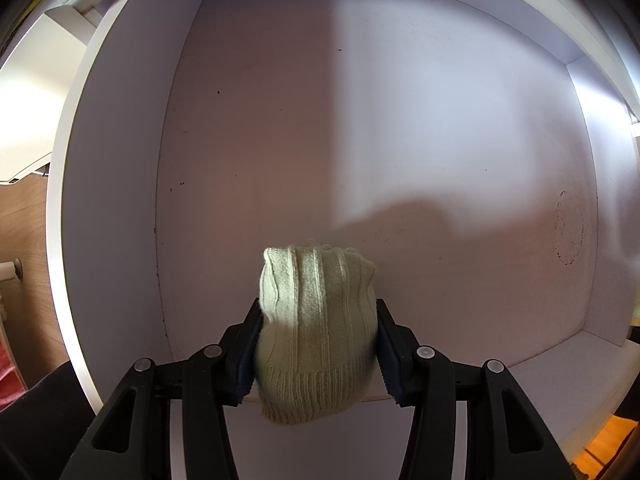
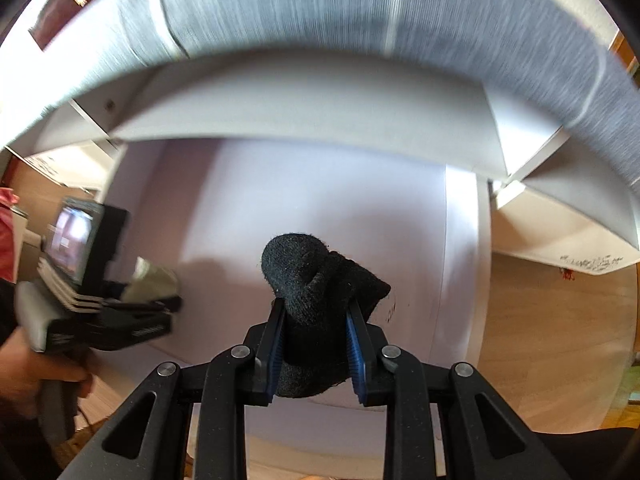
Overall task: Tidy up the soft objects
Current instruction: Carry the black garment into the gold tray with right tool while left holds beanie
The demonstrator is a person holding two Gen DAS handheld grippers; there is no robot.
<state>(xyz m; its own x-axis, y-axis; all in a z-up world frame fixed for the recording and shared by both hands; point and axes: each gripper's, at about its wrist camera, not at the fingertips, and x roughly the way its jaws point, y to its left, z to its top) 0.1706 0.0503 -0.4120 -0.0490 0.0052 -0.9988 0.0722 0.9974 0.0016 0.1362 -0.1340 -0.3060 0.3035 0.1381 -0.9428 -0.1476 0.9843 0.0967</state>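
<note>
Between left gripper (image 1: 318, 344) jaws, pale green knit (image 1: 316, 328) clamped, right gripper (image 2: 316, 344) clamping black sock (image 2: 316, 300)

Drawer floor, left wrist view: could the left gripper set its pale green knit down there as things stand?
Probably yes: the left gripper holds the pale green knit over the drawer floor, and nothing lies on it.

Both wrist views downward, drawer (image 1: 120, 160) shared

Ribbed pale knit sock (image 1: 316, 320), fuzzy black sock (image 2: 316, 292), matt white drawer (image 1: 400, 120).
</note>
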